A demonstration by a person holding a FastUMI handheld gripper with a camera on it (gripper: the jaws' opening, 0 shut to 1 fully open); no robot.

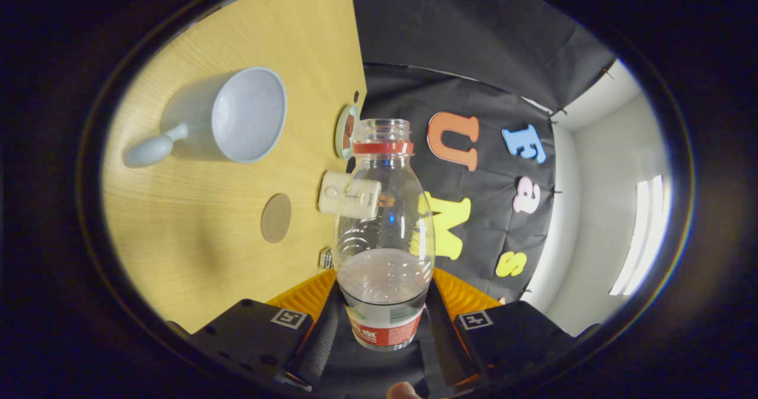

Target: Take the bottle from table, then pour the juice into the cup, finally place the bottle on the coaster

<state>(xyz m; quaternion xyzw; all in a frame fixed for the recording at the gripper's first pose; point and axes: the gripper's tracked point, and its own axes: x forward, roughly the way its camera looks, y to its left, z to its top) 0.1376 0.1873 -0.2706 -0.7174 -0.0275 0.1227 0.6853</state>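
The gripper (384,322) is clenched on the clear plastic bottle with a red neck ring (384,233), tipped sideways (mouth uncapped) with its long axis pointing past the pale blue ceramic cup (237,115) on the wooden counter (195,251), the round brown coaster (276,218) nearer.

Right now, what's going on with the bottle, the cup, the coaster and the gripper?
bottle: held between the fingers, cap off, tipped sideways toward the table, a little liquid inside.
cup: on the table, looks empty.
coaster: flat on the table, nothing on it.
gripper: shut on the bottle.
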